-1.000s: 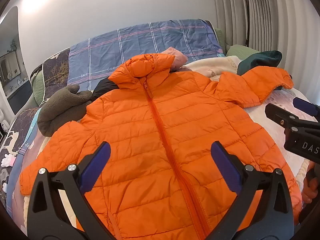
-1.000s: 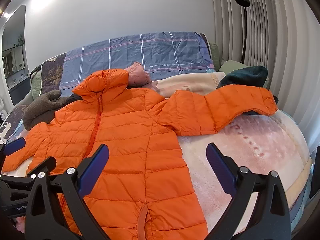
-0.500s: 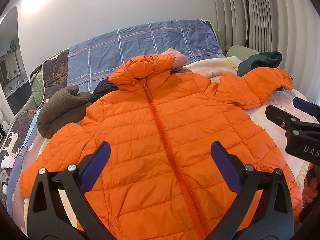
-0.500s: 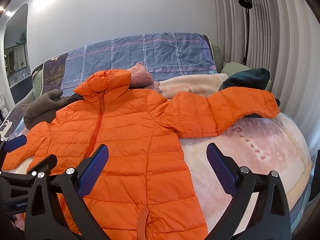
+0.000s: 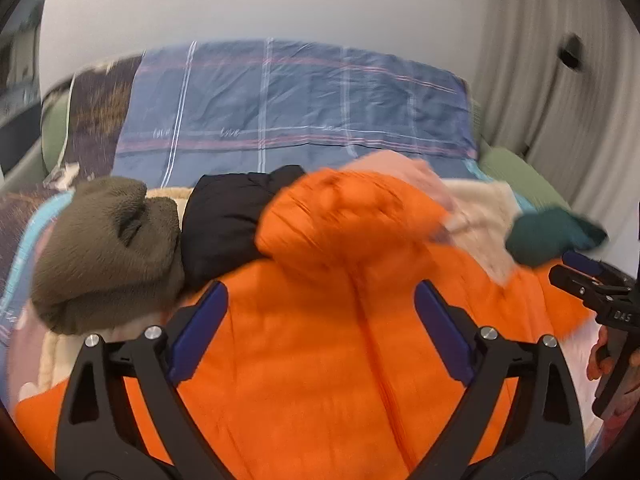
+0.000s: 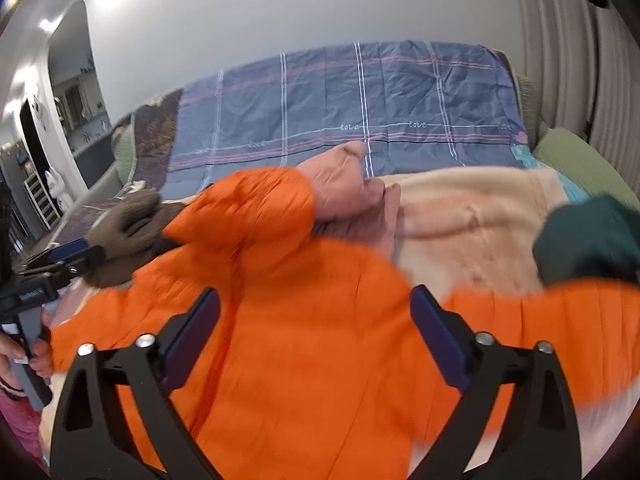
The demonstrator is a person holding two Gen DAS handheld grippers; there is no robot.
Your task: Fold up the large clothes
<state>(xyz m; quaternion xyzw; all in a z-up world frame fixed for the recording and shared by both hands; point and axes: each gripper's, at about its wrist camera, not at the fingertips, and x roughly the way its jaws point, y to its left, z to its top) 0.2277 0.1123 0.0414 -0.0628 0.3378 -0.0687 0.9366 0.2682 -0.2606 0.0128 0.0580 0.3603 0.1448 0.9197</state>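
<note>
Orange jacket [image 5: 328, 360] lies flat on the bed [image 6: 472, 216], zip running away from both tools, hood farthest. Left gripper [image 5: 320, 332] sits over the chest, right gripper [image 6: 316, 336] nearer the outstretched sleeve [image 6: 560, 332]. Both jaws wide, closing slightly, holding nothing.

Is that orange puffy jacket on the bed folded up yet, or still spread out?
Spread out, not folded. The orange jacket lies flat, front up, zip running down its middle, with one sleeve stretched out sideways.
</note>
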